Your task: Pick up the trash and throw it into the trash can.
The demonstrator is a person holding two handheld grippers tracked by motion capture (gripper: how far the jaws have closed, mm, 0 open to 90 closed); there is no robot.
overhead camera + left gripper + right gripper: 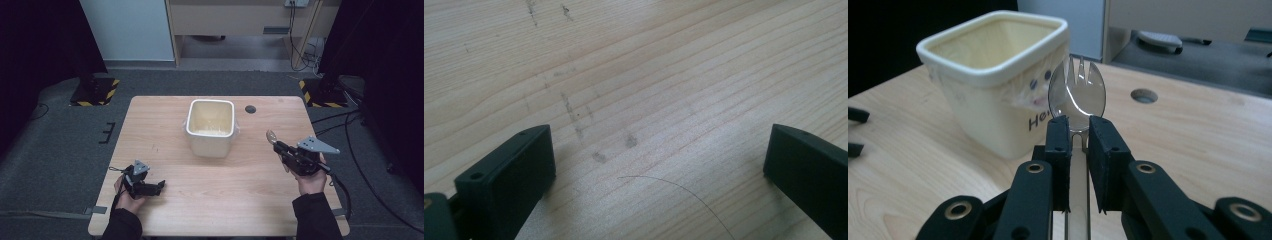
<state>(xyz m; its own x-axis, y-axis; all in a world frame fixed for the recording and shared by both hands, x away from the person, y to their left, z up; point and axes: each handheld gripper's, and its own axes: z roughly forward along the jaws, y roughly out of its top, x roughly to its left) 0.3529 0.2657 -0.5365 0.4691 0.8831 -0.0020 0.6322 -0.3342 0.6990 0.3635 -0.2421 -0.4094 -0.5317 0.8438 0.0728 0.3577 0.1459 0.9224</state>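
from above, on the wooden table (165,150), a cream square tub (210,127) stands open near the far middle. the left tool (150,188) lies low at the near left corner, well apart from the tub. the right tool (278,148) sits right of the tub, carrying a spork (271,135) whose head points toward it.

along the left tool's own jaws, they stand wide apart over bare wood grain, nothing between them, and a thin hair lies on the surface.

along the right tool's jaws, they are clamped on the spork (1077,95) just below its clear bowl, tines up, with the tub (993,80) just behind and to the left. i'd guess the spork goes into the tub; to do that well, lift the head above the rim first, then tip it down inside before letting go.
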